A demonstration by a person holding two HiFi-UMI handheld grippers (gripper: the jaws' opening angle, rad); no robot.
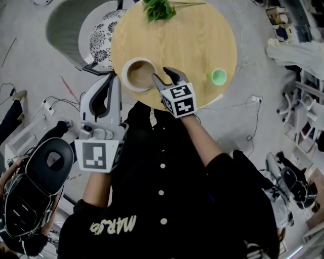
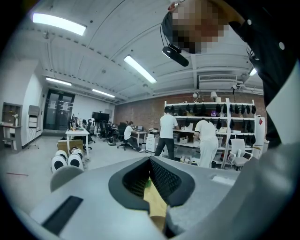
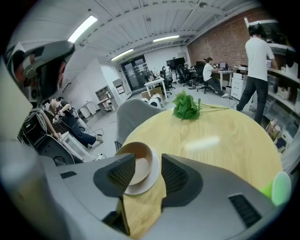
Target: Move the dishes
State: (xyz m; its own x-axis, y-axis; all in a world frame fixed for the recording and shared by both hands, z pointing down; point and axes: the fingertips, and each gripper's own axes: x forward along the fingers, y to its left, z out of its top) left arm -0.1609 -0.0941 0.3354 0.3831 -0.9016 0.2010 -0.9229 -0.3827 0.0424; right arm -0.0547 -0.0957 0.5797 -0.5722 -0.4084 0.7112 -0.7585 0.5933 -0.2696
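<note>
A brown bowl (image 1: 139,72) sits in a white plate (image 1: 126,84) near the front left edge of the round wooden table (image 1: 192,45). My right gripper (image 1: 164,76) hovers just right of the plate, tilted down, jaws open and empty. In the right gripper view the bowl (image 3: 140,154) and plate (image 3: 146,185) show in the gap of that gripper (image 3: 148,161), with the pads off them. My left gripper (image 1: 112,77) hangs beyond the table's left edge, holding nothing. In its own view the left gripper (image 2: 150,159) has its tips together.
A green cup (image 1: 218,76) stands at the table's right edge and a leafy green sprig (image 1: 158,9) lies at the far side. A grey chair (image 1: 76,30) with a patterned cushion stands left of the table. A black case (image 1: 35,187) and cables lie on the floor.
</note>
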